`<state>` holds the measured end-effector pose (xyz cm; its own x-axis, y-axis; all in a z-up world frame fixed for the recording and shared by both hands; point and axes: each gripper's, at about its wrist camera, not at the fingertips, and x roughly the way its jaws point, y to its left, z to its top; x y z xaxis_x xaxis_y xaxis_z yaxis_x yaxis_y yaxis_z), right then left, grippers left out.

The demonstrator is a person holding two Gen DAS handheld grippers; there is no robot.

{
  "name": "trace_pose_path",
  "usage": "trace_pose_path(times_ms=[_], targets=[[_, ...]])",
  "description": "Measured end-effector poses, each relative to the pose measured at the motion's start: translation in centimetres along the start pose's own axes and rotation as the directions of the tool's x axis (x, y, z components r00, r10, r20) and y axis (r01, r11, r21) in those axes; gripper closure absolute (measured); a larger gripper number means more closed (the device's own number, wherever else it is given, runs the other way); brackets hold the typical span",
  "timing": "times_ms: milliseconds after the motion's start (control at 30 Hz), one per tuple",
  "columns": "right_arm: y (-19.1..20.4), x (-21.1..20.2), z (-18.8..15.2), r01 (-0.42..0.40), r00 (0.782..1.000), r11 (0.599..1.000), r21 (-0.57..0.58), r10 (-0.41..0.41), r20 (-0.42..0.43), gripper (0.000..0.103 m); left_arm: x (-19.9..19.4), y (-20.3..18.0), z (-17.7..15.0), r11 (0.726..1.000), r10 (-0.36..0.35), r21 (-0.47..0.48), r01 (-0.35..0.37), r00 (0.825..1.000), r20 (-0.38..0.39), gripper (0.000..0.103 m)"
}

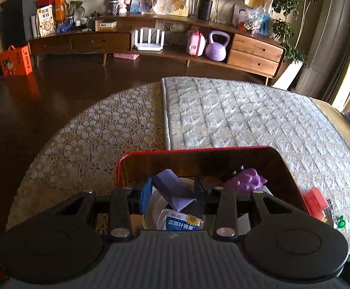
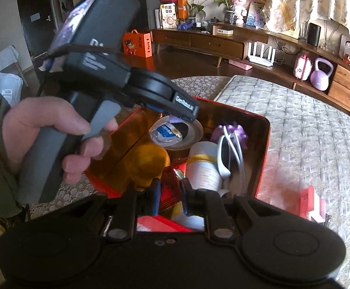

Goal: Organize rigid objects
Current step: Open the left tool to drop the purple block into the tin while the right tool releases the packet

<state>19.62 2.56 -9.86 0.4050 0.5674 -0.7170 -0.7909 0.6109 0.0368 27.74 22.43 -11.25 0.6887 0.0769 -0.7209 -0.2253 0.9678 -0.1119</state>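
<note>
A red-rimmed box [image 1: 165, 153] with a dark wooden inside stands on the bed; it also shows in the right wrist view [image 2: 266, 130]. My left gripper [image 1: 173, 191] is shut on a purple block [image 1: 172, 187] and holds it over a clear round container with a blue label [image 1: 182, 222]. A purple grape toy [image 1: 245, 180] lies at the box's far side. My right gripper [image 2: 169, 189] is shut on a small red patterned packet [image 2: 168, 183] above the box's near edge. In the box I see a white bottle [image 2: 205, 166], white sunglasses [image 2: 225, 154] and a yellow toy [image 2: 150, 161].
A pink box [image 2: 307, 201] and a small green object [image 1: 340, 224] lie on the quilted mattress [image 1: 247, 115] right of the red-rimmed box. A wooden TV cabinet [image 1: 254, 48] with a purple kettlebell [image 1: 217, 45] stands beyond the dark floor.
</note>
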Motion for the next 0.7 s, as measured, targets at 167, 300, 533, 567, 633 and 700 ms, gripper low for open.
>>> trace_pose_path(times_ms=[167, 300, 533, 567, 633, 700], targets=[[0.1, -0.1, -0.1, -0.007, 1.000, 1.000, 0.006, 0.007, 0.001, 0.081, 0.3, -0.2, -0.2, 1.000, 0.006, -0.004, -0.006, 1.000, -0.007, 0.065], [-0.2, -0.4, 0.0, -0.014, 1.000, 1.000, 0.027, 0.014, 0.006, 0.076, 0.3, -0.2, -0.3, 1.000, 0.002, -0.007, -0.002, 1.000, -0.008, 0.065], [-1.2, -1.4, 0.3, -0.026, 0.999, 0.996, 0.084, 0.025, 0.021, 0.068, -0.4, -0.5, -0.6, 1.000, -0.009, -0.026, 0.009, 1.000, -0.014, 0.059], [-1.2, -1.6, 0.4, -0.024, 1.000, 0.996, 0.086, 0.022, 0.023, 0.067, -0.8, -0.7, -0.7, 1.000, -0.004, -0.020, 0.004, 1.000, -0.006, 0.056], [-1.3, -2.0, 0.4, -0.025, 0.999, 0.995, 0.095, 0.022, 0.030, 0.065, -1.5, -1.0, -0.7, 1.000, -0.001, -0.012, 0.002, 1.000, 0.010, 0.044], [-1.5, -2.5, 0.4, -0.024, 0.999, 0.994, 0.108, 0.019, 0.040, 0.059, -2.3, -1.3, -0.7, 1.000, -0.008, -0.010, 0.008, 1.000, 0.025, 0.040]])
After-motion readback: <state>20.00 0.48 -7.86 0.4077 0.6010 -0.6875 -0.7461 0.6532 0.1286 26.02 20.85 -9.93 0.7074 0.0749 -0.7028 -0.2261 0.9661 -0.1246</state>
